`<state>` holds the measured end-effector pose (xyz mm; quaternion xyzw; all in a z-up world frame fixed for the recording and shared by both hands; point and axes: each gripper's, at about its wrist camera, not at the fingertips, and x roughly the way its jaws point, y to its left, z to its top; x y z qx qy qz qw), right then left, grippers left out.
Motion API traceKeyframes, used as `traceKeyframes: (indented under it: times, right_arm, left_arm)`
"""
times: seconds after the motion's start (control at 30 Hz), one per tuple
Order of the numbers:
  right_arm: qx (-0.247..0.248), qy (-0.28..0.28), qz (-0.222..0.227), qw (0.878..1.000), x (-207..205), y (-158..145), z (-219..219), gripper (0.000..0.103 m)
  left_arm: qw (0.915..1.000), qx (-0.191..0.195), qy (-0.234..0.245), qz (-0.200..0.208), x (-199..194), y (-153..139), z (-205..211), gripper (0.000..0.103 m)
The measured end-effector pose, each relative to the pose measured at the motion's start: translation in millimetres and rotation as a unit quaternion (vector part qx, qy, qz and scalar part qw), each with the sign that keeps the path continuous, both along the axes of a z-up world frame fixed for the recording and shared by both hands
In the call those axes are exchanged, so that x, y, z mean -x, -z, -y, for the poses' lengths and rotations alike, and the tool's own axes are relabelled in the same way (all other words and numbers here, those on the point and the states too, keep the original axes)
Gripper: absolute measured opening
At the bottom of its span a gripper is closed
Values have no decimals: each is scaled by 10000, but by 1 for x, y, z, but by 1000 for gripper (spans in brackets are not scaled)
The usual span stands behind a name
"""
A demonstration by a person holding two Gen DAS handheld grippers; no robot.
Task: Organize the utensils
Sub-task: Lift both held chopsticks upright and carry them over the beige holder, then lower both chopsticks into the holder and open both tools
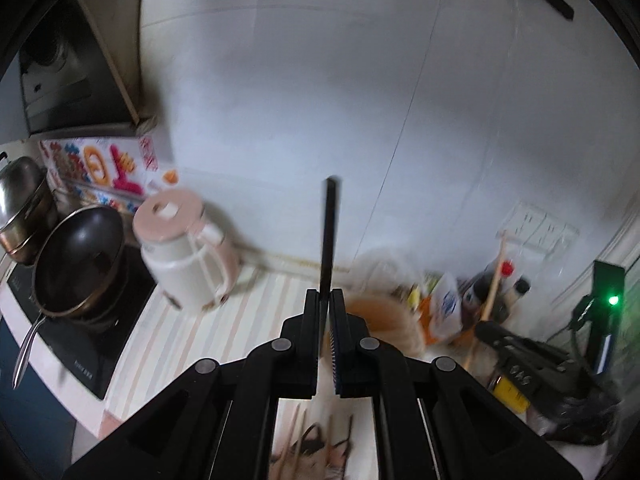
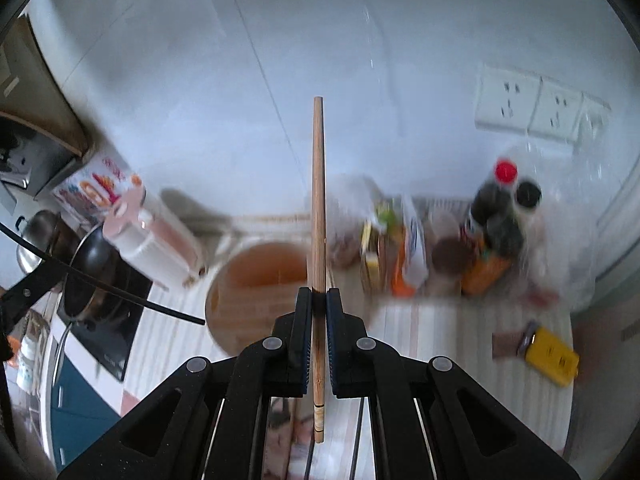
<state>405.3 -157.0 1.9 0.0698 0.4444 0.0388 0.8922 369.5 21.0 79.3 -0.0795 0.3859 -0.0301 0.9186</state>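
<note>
Chopsticks are held aloft above the round wooden board: left claw clamps a black chopstick, right claw a wooden chopstick. Thin sticks may pivot, slip, or collide.

Matt black plastic gripper arms with grey metal rivets; smooth pale wood chopstick, black matt chopstick; glossy dark pan, shiny steel pot, glossy white wall tiles, glossy plastic jug.
</note>
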Motion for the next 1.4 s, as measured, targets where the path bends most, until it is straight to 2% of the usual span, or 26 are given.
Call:
traceKeyframes:
  times: [0.17,0.3,0.5,0.67,0.8,0.93,1.07,1.13,1.17,1.2,1.23,1.27,1.3,1.4]
  right_arm:
    - [-187,36,194,9996,-34,-16,2,7]
    - [-244,5,287,9993,-56,-20,-2,7]
    - [-478,61,454,9978,-85,-10,-6,7]
    - [-666,237,848,9939,-101,0,-6,7]
    - [-611,195,1095,9919,-104,9,-16,7]
    - [-405,-57,1014,9940,-102,25,-27,7]
    - [-420,-379,617,9965,-95,39,-30,8]
    - [-434,-367,501,9971,-90,41,-24,16]
    - [-489,-343,454,9972,-85,40,-20,30]
    - [-516,-297,443,9972,-81,38,-15,43]
    - [-523,-206,450,9974,-74,34,-8,46]
    - [-511,-144,456,9976,-68,32,-4,47]
    - [-509,-79,446,9977,-62,29,1,48]
    - [-495,95,412,9979,-41,23,12,57]
  left_arm:
    - [9996,291,6,-10,-30,-7,7,2]
    - [9997,253,35,37,-40,-8,11,2]
    - [9990,229,173,-328,-56,15,21,2]
    - [9977,137,225,-630,-66,36,26,2]
    - [9964,29,245,-809,-73,51,31,2]
    - [9942,74,322,-1025,-78,67,33,3]
    - [9935,136,274,-1098,-74,65,33,8]
    - [9946,53,239,-1012,-70,58,33,11]
    - [9956,-34,182,-914,-66,53,31,12]
    - [9961,-76,138,-874,-63,49,30,23]
    - [9965,-77,98,-824,-59,46,27,44]
    - [9971,-76,38,-753,-55,42,24,57]
    - [9980,-83,-80,-627,-49,39,19,76]
    - [9986,-124,-237,-448,-37,38,7,81]
